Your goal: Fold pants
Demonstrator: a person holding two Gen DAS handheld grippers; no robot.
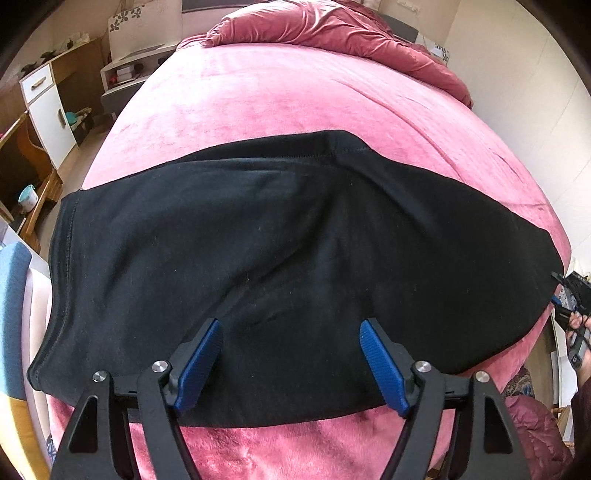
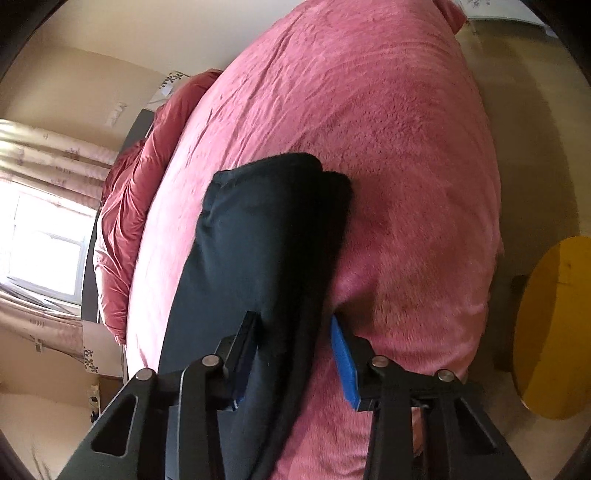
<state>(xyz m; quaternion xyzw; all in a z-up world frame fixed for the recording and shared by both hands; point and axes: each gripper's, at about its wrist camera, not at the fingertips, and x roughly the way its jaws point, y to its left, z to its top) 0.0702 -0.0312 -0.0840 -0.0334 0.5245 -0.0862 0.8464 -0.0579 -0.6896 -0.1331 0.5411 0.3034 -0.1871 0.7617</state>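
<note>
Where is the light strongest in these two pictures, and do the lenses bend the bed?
Right wrist view: the window is overexposed, and the black pants look soft. Left wrist view: lighting is even; the fisheye bulges the bed into a dome.

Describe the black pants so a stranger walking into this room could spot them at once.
Start at the big bed with the pink plush cover that fills the room. The pants lie flat across its near end, reaching almost from one side edge to the other. They are the only black cloth there; the rumpled duvet at the far end is dark pink.
</note>
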